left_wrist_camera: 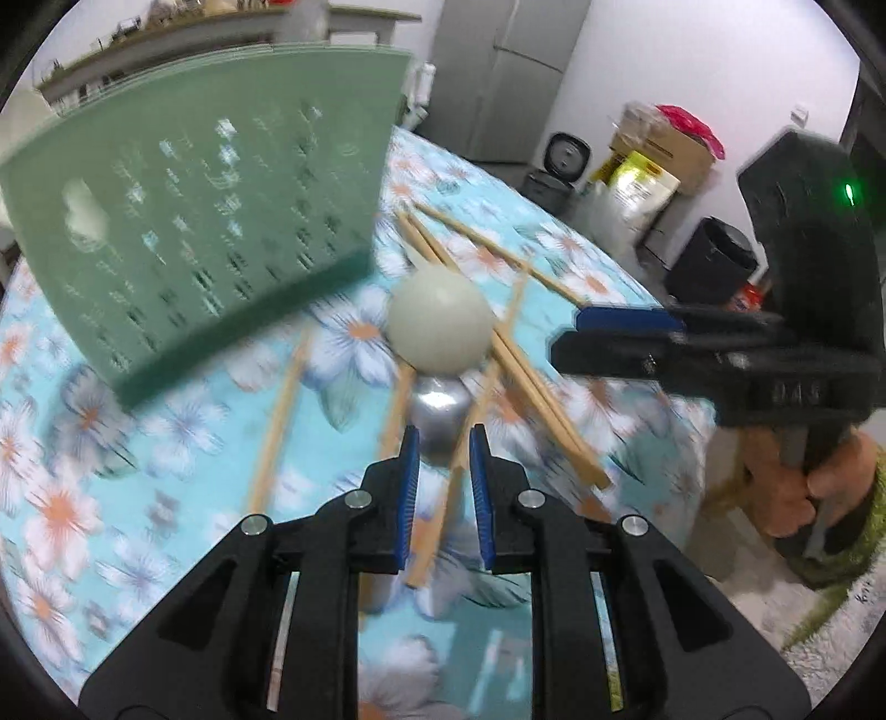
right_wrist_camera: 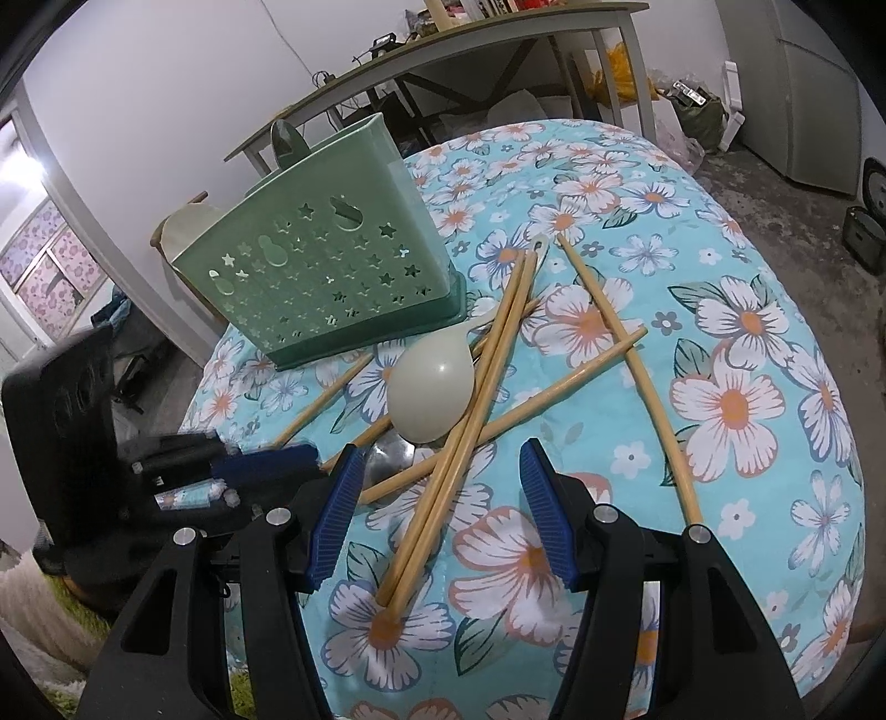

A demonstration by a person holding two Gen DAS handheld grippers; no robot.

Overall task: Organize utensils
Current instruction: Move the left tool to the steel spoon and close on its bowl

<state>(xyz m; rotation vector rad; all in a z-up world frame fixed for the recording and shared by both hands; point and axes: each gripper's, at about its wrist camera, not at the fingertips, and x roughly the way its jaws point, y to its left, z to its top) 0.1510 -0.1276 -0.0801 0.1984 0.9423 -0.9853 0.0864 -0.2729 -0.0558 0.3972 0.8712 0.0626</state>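
A green perforated utensil holder (left_wrist_camera: 210, 221) (right_wrist_camera: 332, 266) stands on the floral tablecloth. In front of it a white spoon (left_wrist_camera: 440, 327) (right_wrist_camera: 432, 387) lies bowl-down on several crossed wooden chopsticks (left_wrist_camera: 531, 387) (right_wrist_camera: 470, 421). A metal spoon (left_wrist_camera: 437, 410) (right_wrist_camera: 390, 454) shows from under them. My left gripper (left_wrist_camera: 444, 431) (right_wrist_camera: 266, 468) hovers just short of the metal spoon; its jaws stand a narrow gap apart, a chopstick lies on the cloth below them, and nothing is pressed. My right gripper (right_wrist_camera: 442, 447) (left_wrist_camera: 565, 332) hangs wide open above a pair of chopsticks, holding nothing.
The round table (left_wrist_camera: 166, 443) (right_wrist_camera: 720, 387) drops off at its right edge in the left wrist view. A hand (left_wrist_camera: 786, 487) holds the right gripper there. On the floor beyond stand a fridge (left_wrist_camera: 498, 72), boxes (left_wrist_camera: 659, 160) and a black bin (left_wrist_camera: 714, 260). A long bench (right_wrist_camera: 443, 50) is behind the holder.
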